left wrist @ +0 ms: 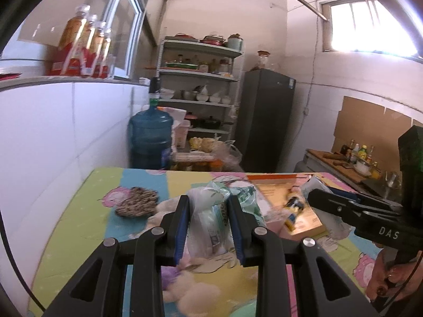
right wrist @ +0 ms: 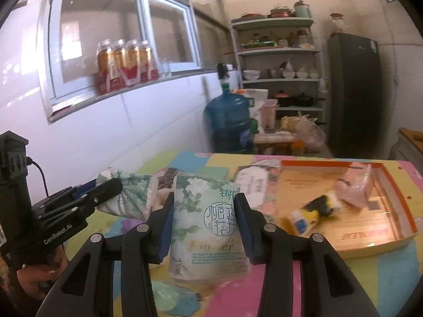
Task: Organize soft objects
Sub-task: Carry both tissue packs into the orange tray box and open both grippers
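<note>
Both tongs are clamped on tissue packs: the left gripper [left wrist: 208,222] squeezes a crumpled tissue pack [left wrist: 211,211] at the lower centre of its view, and the right gripper [right wrist: 205,222] grips a flower-printed tissue pack [right wrist: 206,224] upright at the lower centre of its own. Each pack hangs above the colourful cartoon tablecloth [left wrist: 79,198]. At the right of the right wrist view, an open orange-rimmed box [right wrist: 370,227] holds a pink packet [right wrist: 354,187] and a small yellow toy [right wrist: 314,211].

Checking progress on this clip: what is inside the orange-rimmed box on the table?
Inside the orange-rimmed box lie a pink packet and a yellow-and-black soft toy. The rest of its floor looks bare, though the near wall hides a strip along the front.
</note>
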Demonstrator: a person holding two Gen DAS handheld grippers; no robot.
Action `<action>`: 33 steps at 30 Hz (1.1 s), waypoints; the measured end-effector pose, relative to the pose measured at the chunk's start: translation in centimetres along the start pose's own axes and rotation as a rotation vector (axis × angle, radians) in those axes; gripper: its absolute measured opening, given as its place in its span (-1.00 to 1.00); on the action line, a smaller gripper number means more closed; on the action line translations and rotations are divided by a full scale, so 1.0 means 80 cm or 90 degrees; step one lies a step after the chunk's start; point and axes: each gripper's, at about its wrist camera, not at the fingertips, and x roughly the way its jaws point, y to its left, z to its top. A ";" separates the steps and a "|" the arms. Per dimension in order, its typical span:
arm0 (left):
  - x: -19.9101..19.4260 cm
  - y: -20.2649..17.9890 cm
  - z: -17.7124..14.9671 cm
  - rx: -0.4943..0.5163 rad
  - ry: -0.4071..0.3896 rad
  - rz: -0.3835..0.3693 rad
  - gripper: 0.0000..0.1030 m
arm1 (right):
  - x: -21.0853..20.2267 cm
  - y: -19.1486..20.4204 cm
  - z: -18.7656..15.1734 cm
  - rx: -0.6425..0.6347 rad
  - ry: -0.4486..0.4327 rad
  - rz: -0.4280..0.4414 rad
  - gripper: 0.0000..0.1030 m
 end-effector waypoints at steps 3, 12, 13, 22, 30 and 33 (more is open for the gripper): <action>0.010 -0.021 0.003 0.002 0.000 -0.019 -0.42 | -0.010 -0.018 0.002 0.008 -0.008 -0.014 -0.14; 0.048 -0.077 0.014 0.006 0.010 -0.089 -0.42 | -0.033 -0.080 0.005 0.042 -0.026 -0.063 -0.14; 0.052 -0.081 0.014 0.007 0.011 -0.093 -0.42 | -0.035 -0.088 0.005 0.045 -0.028 -0.069 -0.14; 0.099 -0.143 0.016 0.018 0.033 -0.122 -0.42 | -0.057 -0.164 0.003 0.081 -0.037 -0.129 -0.14; 0.136 -0.188 0.010 0.024 0.055 -0.119 -0.42 | -0.060 -0.226 -0.001 0.101 -0.024 -0.163 -0.14; 0.154 -0.205 0.009 0.026 0.065 -0.114 -0.42 | -0.055 -0.245 -0.004 0.103 -0.013 -0.170 -0.14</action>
